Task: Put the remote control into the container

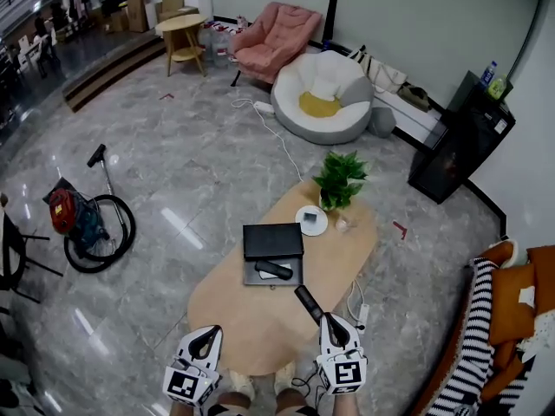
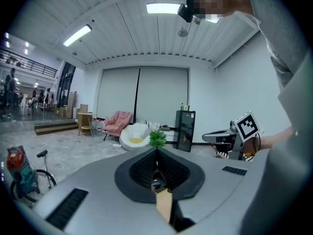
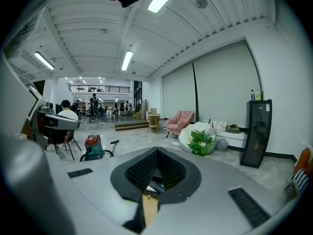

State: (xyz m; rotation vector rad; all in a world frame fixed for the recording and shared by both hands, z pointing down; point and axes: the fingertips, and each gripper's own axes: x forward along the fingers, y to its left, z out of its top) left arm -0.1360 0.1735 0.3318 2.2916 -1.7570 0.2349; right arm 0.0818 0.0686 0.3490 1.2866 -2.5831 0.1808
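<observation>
A black container with its lid up stands on the oval wooden table. Inside it lies a black remote control. A second black remote lies on the table just ahead of my right gripper, not touching it as far as I can tell. My left gripper hovers at the table's near edge. Both point level across the room. The left gripper view shows its jaws shut with nothing between them, and so does the right gripper view. The right gripper's marker cube shows in the left gripper view.
A potted plant and a white dish stand at the table's far end. A power strip and cables lie at its right. A vacuum cleaner is on the floor to the left, a bean bag and a black cabinet beyond.
</observation>
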